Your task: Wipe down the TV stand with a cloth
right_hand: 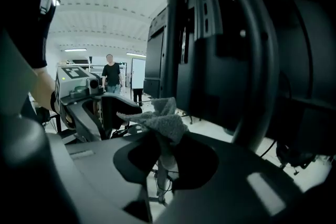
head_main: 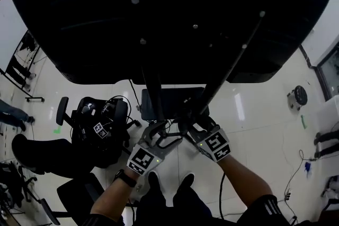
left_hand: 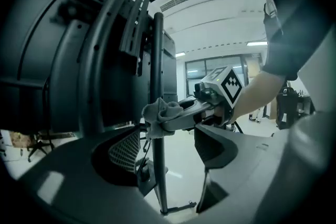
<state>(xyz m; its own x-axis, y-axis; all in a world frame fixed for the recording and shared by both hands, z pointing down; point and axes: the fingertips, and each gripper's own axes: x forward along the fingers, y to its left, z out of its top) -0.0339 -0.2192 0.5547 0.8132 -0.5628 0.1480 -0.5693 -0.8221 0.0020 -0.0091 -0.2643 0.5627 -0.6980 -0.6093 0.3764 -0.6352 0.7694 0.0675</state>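
Cloth (right_hand: 157,119) pinched in right claw (right_hand: 165,147), held against a pole (left_hand: 157,60) of the stand (head_main: 169,102), under the TV (head_main: 169,18). Left claw (left_hand: 170,152) spread, pole between its jaws. We judge a hard rub could pull the cloth loose or rock the TV. Cable (head_main: 133,93) and chair (head_main: 98,124) crowd the floor beside the base.

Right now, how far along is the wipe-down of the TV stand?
Done: nothing shows which parts are already wiped. In hand: the right gripper is shut on a crumpled grey cloth, pressed against the stand's black upright pole; the left gripper is open, gripping nothing. Left, probably: the rest of that pole, the slanted black pole and the dark base plate.
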